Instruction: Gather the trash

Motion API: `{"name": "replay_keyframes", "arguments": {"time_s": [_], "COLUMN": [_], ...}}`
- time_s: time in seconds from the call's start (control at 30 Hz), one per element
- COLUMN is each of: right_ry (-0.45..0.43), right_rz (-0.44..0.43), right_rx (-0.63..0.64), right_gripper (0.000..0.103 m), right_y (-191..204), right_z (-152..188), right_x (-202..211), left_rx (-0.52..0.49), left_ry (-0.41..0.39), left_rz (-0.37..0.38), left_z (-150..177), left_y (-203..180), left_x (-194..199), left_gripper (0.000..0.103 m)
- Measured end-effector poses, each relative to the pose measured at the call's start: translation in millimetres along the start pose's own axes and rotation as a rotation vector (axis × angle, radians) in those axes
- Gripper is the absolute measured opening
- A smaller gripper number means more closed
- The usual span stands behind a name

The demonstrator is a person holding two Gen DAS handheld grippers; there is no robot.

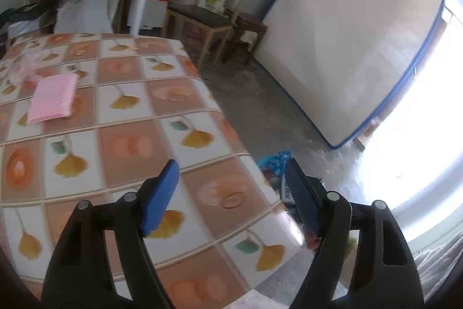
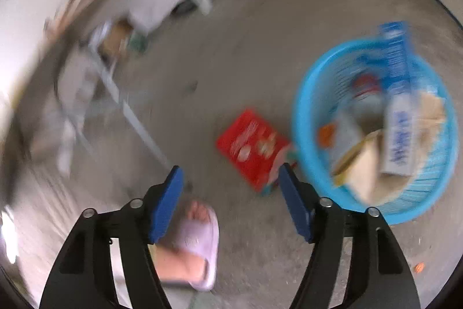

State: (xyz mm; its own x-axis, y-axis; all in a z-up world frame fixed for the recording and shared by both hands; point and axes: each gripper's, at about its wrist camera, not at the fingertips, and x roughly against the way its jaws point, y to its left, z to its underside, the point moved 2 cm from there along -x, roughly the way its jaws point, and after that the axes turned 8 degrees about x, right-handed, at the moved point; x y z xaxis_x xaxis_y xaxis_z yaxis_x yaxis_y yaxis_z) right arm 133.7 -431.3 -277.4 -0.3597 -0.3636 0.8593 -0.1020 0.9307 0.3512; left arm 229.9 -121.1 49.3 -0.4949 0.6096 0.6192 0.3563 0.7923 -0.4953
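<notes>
Trash fills the blue basket [image 2: 306,118]; a red box [image 2: 254,148] lies beside it as your right tool [image 2: 231,193] hangs spread, empty. Your left tool [image 1: 231,193] gapes over the worktop [image 1: 130,112].

**Two wrist cameras, facing different parts of one room**

The left wrist view looks forward and somewhat down along its left gripper [image 1: 231,173], from close above a table [image 1: 127,135] with a patterned cloth, out past the table's edge to a grey floor [image 1: 251,106] and the far wall; the right wrist view tilts more steeply down along its right gripper [image 2: 230,178], near the floor [image 2: 231,62], and is blurred; a blue basket [image 2: 306,135] sits at its right side; both views take in the grey floor, and whether the blue thing [image 1: 275,161] past the table's edge is that basket cannot be told.
</notes>
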Motion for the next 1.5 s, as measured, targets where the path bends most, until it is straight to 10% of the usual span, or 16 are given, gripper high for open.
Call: {"name": "replay_keyframes", "arguments": {"time_s": [0.2,0.53,0.97,1.23,1.5], "right_ry": [0.176,0.231,0.410,0.395,0.383], "right_rz": [0.115,0.361,0.355,0.416,0.455], "right_rx": [-0.006,0.109,0.055,0.056,0.051], "right_gripper": [0.068,0.079,0.081,0.054,0.004], "right_y": [-7,-40,-87,-93,-101], "right_z": [18,-37,-40,-31,-22], "right_x": [-111,-212,-281,-276,-261], "left_rx": [0.068,0.112,0.100,0.104,0.106], "left_ry": [-0.007,0.057,0.115,0.119,0.111], "left_rz": [-0.047,-0.097,-0.147,-0.149,-0.148], "left_z": [-5,-4,0,0,0], "left_y": [31,58,69,69,69], "left_x": [6,-7,-17,-20,-19], "left_gripper": [0.072,0.072,0.072,0.072,0.072]}}
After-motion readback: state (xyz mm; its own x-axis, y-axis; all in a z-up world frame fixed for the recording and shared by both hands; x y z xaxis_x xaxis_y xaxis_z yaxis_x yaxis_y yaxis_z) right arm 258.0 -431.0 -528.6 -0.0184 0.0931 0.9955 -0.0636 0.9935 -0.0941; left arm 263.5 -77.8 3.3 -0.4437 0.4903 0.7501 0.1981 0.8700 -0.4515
